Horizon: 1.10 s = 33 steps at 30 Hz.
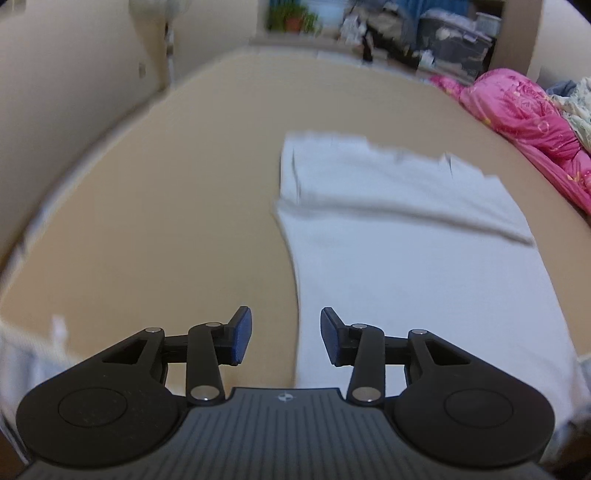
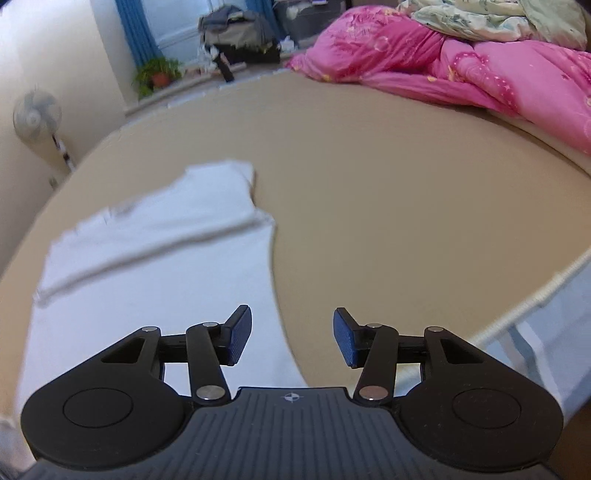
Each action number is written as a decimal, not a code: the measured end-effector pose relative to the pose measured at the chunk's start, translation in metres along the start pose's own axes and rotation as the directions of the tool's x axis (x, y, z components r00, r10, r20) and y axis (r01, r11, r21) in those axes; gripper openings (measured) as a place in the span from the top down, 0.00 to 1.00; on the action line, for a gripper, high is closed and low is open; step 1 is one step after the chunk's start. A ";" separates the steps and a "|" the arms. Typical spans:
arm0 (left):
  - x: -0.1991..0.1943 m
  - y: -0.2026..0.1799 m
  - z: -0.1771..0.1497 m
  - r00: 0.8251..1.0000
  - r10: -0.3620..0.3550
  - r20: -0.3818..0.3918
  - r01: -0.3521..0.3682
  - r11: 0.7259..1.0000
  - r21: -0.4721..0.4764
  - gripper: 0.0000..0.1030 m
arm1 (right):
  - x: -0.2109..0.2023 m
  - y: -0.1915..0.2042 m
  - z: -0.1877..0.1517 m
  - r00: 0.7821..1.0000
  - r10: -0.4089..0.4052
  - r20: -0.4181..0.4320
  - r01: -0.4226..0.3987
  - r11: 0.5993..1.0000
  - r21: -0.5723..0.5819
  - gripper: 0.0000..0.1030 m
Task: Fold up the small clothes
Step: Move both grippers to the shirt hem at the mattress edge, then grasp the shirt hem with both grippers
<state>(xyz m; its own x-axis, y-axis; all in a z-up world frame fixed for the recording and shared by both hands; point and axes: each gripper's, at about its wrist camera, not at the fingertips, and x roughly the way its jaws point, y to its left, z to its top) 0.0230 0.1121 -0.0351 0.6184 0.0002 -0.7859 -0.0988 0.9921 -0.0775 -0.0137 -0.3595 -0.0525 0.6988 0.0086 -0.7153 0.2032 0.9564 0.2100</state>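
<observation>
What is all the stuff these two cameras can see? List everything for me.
white cloth garment: one, white, partly folded on the bed.
tan bed sheet: one, tan, under the garment.
pink quilt: one, pink, bunched at the far side.
pale floral blanket: one, pale green, on the quilt.
potted plant: one, green, by the window.
standing fan: one, white, by the wall.
left gripper: black, blue pads, open, empty.
right gripper: same, open, empty.

White garment [image 1: 406, 258] blurred, near end cut off, windowsill clutter [image 1: 388, 33] indistinct

Pink quilt [image 2: 461, 70] on tan bed [image 2: 406, 203], standing fan [image 2: 37, 114], potted plant [image 2: 159, 74] beyond.
</observation>
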 end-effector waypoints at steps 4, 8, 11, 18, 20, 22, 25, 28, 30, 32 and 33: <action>0.022 0.029 -0.030 0.971 -0.136 -0.199 0.103 0.981 -0.166 0.56 | 0.009 -0.014 -0.024 0.994 0.005 -0.113 -0.004 1.000 0.015 0.50; 0.025 0.048 -0.040 0.958 -0.130 -0.256 0.076 0.975 -0.210 0.56 | 0.020 -0.018 -0.036 0.980 0.011 -0.201 -0.008 1.000 0.015 0.50; 0.031 0.058 -0.050 0.941 -0.165 -0.297 0.082 0.959 -0.271 0.56 | 0.030 -0.017 -0.043 0.967 -0.009 -0.256 0.011 1.000 0.007 0.50; 0.032 0.033 -0.061 0.934 -0.152 -0.323 0.099 0.980 -0.174 0.56 | 0.052 -0.016 -0.049 0.945 -0.036 -0.324 0.041 0.999 0.007 0.50; 0.037 0.027 -0.064 0.932 -0.114 -0.345 0.071 0.989 -0.133 0.59 | 0.053 -0.014 -0.049 0.945 -0.036 -0.325 0.038 0.999 0.000 0.49; 0.038 0.025 -0.065 0.934 -0.098 -0.344 0.062 0.991 -0.115 0.66 | 0.053 -0.011 -0.050 0.946 -0.036 -0.322 0.034 0.999 -0.013 0.49; 0.036 0.024 -0.065 0.935 -0.100 -0.339 0.067 0.992 -0.107 0.75 | 0.054 -0.010 -0.050 0.946 -0.022 -0.322 0.015 1.000 -0.025 0.51; 0.037 0.023 -0.065 0.935 -0.101 -0.339 0.067 0.992 -0.109 0.75 | 0.051 -0.011 -0.052 0.943 0.013 -0.331 -0.024 0.999 -0.031 0.53; 0.036 0.023 -0.066 0.934 -0.103 -0.342 0.068 0.991 -0.111 0.75 | 0.051 -0.011 -0.052 0.939 0.044 -0.341 -0.052 0.999 -0.014 0.56; 0.037 0.022 -0.065 0.931 -0.104 -0.349 0.071 0.992 -0.105 0.75 | 0.051 -0.012 -0.051 0.935 0.063 -0.350 -0.069 0.998 -0.004 0.58; 0.038 0.021 -0.065 0.930 -0.103 -0.352 0.072 0.992 -0.101 0.75 | 0.051 -0.011 -0.052 0.934 0.063 -0.350 -0.070 0.998 -0.008 0.58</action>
<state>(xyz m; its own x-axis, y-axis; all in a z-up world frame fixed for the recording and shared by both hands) -0.0062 0.1251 -0.1066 0.3112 -0.1462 -0.9390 -0.1325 0.9718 -0.1952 -0.0158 -0.3545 -0.1255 0.4254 0.1703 -0.8889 0.1483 0.9558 0.2541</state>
